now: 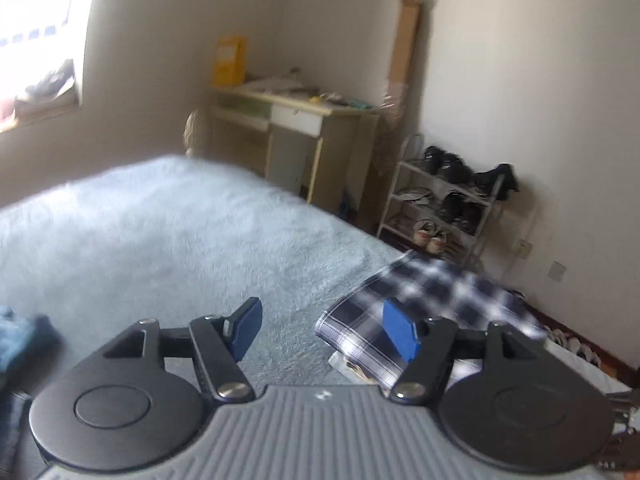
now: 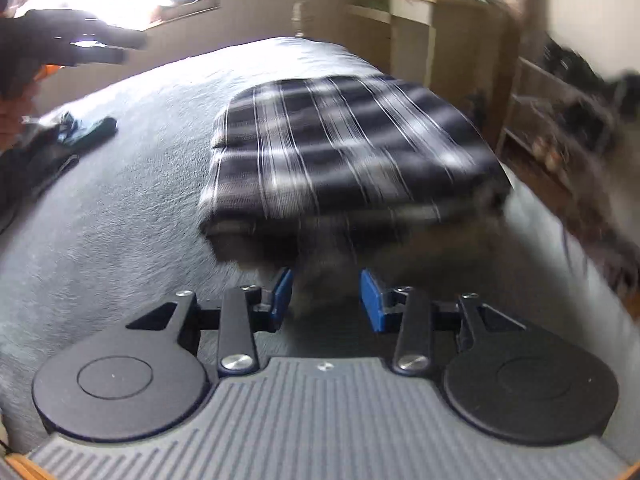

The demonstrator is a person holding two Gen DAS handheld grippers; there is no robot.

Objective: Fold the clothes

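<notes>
The right tool (image 2: 326,300) has its two blue pads partly apart. Blurred dark cloth sits between them, but I cannot tell if the pads are pinching it or just near it. Right ahead of this tool lies the folded plaid shirt (image 2: 344,152) on the bed (image 2: 120,220). Its near edge is touching or almost touching the pads, and its long side runs across from left to right. The stripes run away from the tool toward the far end of the bed.

The left tool (image 1: 324,332) is spread wide with nothing between its pads. It hangs above the bed, and the plaid shirt (image 1: 432,304) lies off to its right side, near the bed's edge. In the right wrist view the left tool (image 2: 120,46) is up high and far to the left.

So the right tool is much nearer. I think it should do the next move on the near edge. A small pile of dark clothes (image 2: 84,130) waits at the left.
</notes>
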